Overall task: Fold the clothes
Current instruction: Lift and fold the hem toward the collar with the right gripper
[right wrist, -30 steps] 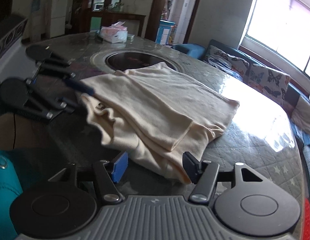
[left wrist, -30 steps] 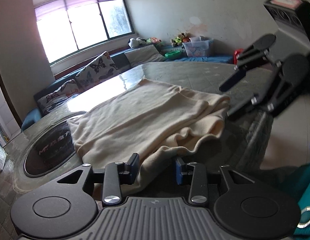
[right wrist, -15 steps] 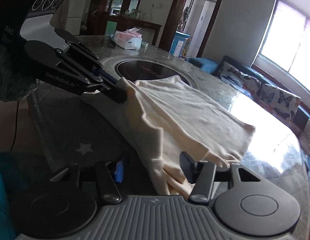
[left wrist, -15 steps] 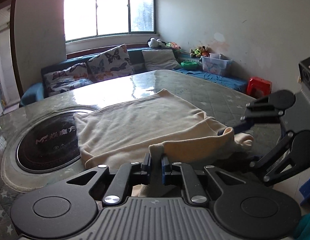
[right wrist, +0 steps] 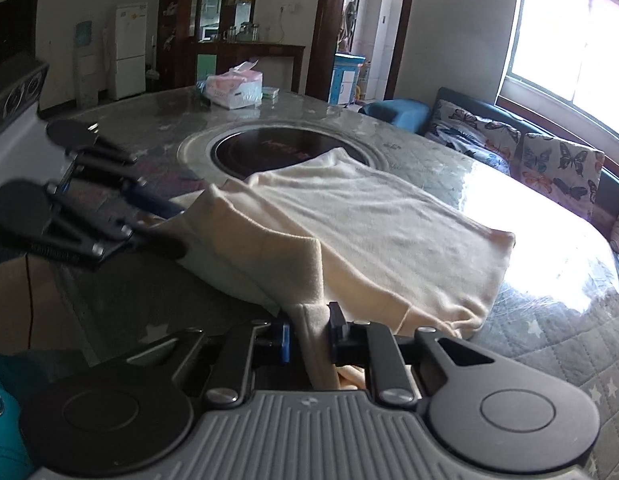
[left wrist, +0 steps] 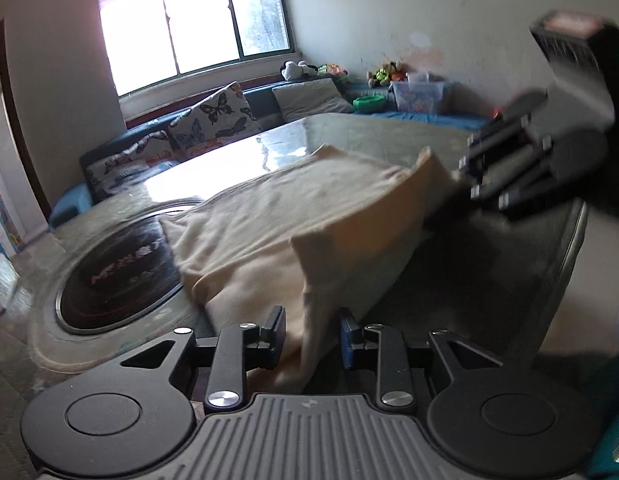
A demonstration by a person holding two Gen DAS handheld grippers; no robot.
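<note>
Since half second ago, both claws lifted near hem of cream garment (left wrist: 293, 216) off table (left wrist: 489, 264); left gripper (left wrist: 311, 334) pads stand apart with cloth strip between, contact hard to judge, grip cannot be told; right gripper (right wrist: 307, 330) clamps folded edge; its fingertips hidden by cloth and blurred in left view; garment's long axis runs ahead of claws toward far edge, beside hotpot inset (right wrist: 277, 150).

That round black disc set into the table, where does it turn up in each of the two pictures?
Left wrist view: the black disc lies at lower left, left of the cream garment.
Right wrist view: disc at upper centre, behind the garment.
Shared landmark: the butterfly cushions.
</note>
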